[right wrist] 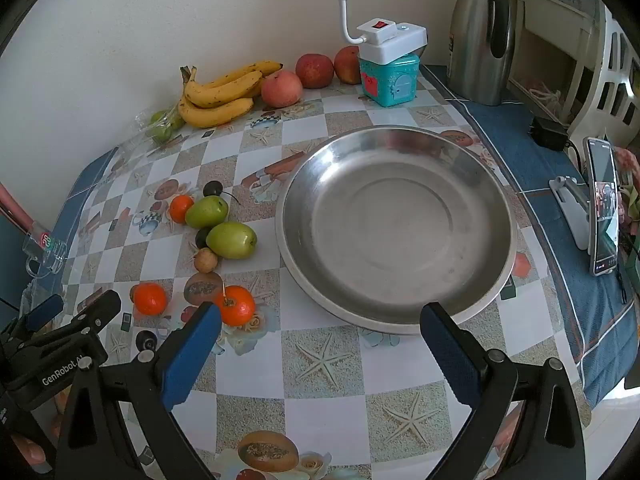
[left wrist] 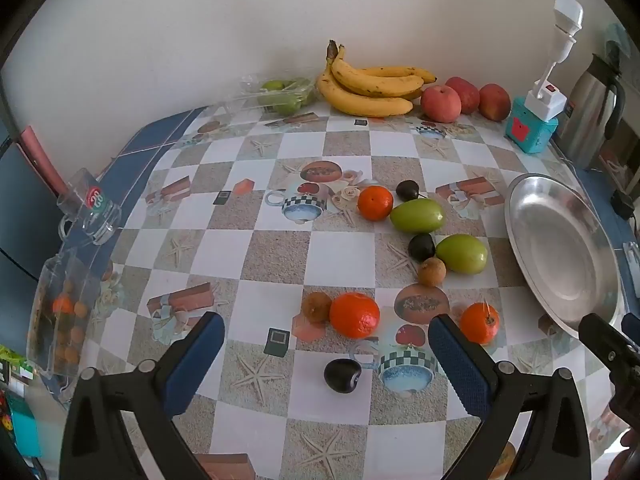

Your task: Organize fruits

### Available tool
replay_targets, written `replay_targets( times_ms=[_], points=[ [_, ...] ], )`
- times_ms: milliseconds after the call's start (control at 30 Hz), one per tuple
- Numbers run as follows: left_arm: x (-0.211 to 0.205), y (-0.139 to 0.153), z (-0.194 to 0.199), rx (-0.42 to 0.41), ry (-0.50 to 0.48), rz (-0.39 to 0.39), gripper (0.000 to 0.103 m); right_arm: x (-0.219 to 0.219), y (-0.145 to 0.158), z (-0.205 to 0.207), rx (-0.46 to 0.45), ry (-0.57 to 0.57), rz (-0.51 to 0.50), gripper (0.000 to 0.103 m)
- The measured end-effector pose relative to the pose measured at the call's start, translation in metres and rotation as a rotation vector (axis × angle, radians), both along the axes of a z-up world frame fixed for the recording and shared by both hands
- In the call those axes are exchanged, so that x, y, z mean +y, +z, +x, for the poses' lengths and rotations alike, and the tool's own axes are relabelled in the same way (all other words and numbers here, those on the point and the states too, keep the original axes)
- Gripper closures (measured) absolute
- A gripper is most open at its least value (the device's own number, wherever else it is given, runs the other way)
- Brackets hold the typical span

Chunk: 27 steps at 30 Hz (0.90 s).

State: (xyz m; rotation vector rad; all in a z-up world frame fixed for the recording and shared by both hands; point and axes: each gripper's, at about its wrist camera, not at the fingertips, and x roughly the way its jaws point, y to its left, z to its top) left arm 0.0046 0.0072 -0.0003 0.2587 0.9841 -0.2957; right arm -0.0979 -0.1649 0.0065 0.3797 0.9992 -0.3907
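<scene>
Loose fruit lies on the checkered tablecloth: three oranges (left wrist: 354, 315), (left wrist: 479, 322), (left wrist: 375, 202), two green fruits (left wrist: 417, 215), (left wrist: 462, 253), three dark plums, the nearest (left wrist: 342, 374), and two small brown fruits (left wrist: 316, 307). An empty steel plate (right wrist: 394, 228) stands to their right; it also shows in the left wrist view (left wrist: 562, 254). My left gripper (left wrist: 326, 354) is open and empty above the nearest plum and orange. My right gripper (right wrist: 320, 344) is open and empty, just before the plate's near rim, with an orange (right wrist: 235, 305) by its left finger.
Bananas (left wrist: 370, 84), three red apples (left wrist: 441, 103) and bagged green fruit (left wrist: 280, 94) line the back wall. A teal tin with a white lamp (right wrist: 390, 74), a steel thermos (right wrist: 482, 36) and a phone on a stand (right wrist: 604, 204) stand right. Glass mug (left wrist: 90, 210) at left edge.
</scene>
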Motion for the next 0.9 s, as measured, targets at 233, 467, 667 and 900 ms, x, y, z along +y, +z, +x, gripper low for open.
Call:
replay_targets(
  times_ms=[233, 467, 667, 900],
  points=[
    [0.0014, -0.0001, -0.0004, 0.005, -0.002, -0.003, 0.000, -0.0003, 0.0008, -0.0003, -0.002, -0.001, 0.002, 0.003],
    [0.0015, 0.0002, -0.0002, 0.006, -0.005, -0.003, 0.000, -0.0008, 0.0011, 0.0000, -0.008, -0.004, -0.003, 0.003],
    [0.0012, 0.0003, -0.0004, 0.007, -0.004, -0.003, 0.000, -0.0007, 0.0012, -0.0008, -0.005, -0.005, -0.002, 0.003],
    [0.0015, 0.0003, -0.0005, 0.008, -0.004, -0.003, 0.000, -0.0008, 0.0010, -0.0009, -0.005, -0.005, -0.003, 0.003]
  ],
)
